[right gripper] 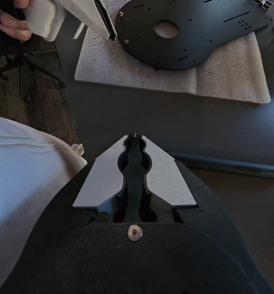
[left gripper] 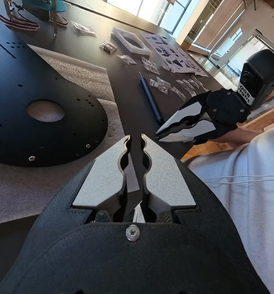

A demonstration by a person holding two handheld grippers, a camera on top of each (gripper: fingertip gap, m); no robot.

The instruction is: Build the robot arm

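Tabletop (right gripper: 149, 114), dark, carrying all listed items.

Foam sheet (right gripper: 133, 76), grey, soft, lying flat.

Black plate (left gripper: 37, 79), rounded, perforated, a large hole at centre, resting on the foam; looks stiff and thin, best taken by its rim. Two screws already seated near its edge.

Left gripper (left gripper: 135, 138): jaws narrowly parted, holding nothing, tips over the foam's edge just beside the plate.

Right gripper (right gripper: 134, 136): jaws nearly closed, pinching a small screw (right gripper: 134, 134) at the very tips (tiny, hard, likely slippery; a light grip could drop it).

Dark screwdriver (left gripper: 150, 98), slim, near the right gripper.

Clear bags (left gripper: 161, 84), small, scattered beyond.
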